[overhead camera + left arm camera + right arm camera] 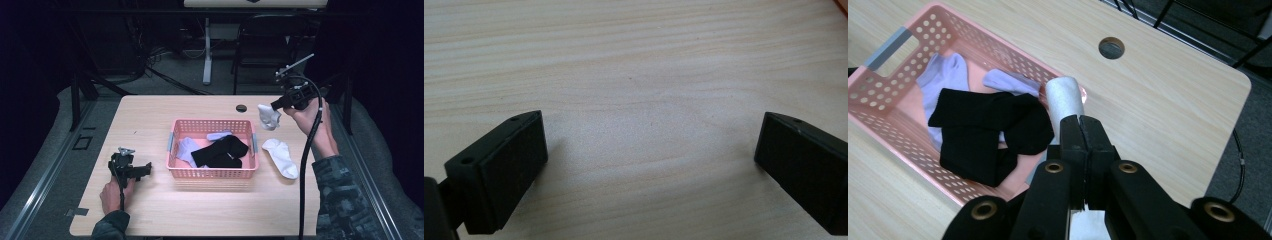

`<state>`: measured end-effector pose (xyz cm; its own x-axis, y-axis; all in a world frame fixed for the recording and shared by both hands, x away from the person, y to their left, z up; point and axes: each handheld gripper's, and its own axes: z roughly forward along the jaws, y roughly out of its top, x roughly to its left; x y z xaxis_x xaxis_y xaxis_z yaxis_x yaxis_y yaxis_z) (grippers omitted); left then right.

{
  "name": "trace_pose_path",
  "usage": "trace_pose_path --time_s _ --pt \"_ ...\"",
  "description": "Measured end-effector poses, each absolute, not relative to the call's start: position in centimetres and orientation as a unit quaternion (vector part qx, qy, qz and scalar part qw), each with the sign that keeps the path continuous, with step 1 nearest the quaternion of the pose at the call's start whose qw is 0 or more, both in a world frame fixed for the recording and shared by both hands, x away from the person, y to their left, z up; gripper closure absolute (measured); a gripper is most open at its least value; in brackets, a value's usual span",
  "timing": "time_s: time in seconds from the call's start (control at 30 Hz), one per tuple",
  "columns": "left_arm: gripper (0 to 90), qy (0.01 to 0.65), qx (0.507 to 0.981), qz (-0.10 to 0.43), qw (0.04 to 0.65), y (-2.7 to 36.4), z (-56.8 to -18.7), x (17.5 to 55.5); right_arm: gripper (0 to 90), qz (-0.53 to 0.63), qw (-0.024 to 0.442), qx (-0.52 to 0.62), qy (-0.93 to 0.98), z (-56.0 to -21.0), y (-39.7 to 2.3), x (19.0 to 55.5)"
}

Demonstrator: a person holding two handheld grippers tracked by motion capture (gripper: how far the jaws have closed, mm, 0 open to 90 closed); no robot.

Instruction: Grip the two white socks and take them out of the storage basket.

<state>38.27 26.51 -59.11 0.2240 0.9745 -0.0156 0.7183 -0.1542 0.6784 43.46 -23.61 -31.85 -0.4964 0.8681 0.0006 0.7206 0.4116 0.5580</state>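
A pink perforated basket (212,172) stands mid-table and holds black socks (220,151) and lavender socks (186,149). My right gripper (273,105) is raised off the table to the right of the basket's far corner, shut on a white sock (268,116) that dangles from its jaws. In the right gripper view the white sock (1064,97) pokes up past the closed jaws, above the basket (895,45). A second white sock (281,156) lies flat on the table right of the basket. My left gripper (147,170) rests low on the table left of the basket, open over bare wood (649,120).
A round cable hole (241,108) sits near the table's far edge. A chair (265,40) and a desk leg (207,50) stand beyond the table. The right gripper's black cable (306,165) trails down along the forearm.
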Motion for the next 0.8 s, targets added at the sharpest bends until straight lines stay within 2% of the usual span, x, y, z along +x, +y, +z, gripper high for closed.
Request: trace_pose_path --time_s 0.33,0.8 --pt "0.5 0.582 0.727 0.22 0.29 26.5 -59.1 38.3 90.0 0.237 0.144 0.509 0.815 -33.4 -26.3 43.6" --pt "0.5 0.582 0.727 0.22 0.29 26.5 -59.1 38.3 90.0 0.211 0.112 0.534 0.811 -38.5 -27.9 44.1"
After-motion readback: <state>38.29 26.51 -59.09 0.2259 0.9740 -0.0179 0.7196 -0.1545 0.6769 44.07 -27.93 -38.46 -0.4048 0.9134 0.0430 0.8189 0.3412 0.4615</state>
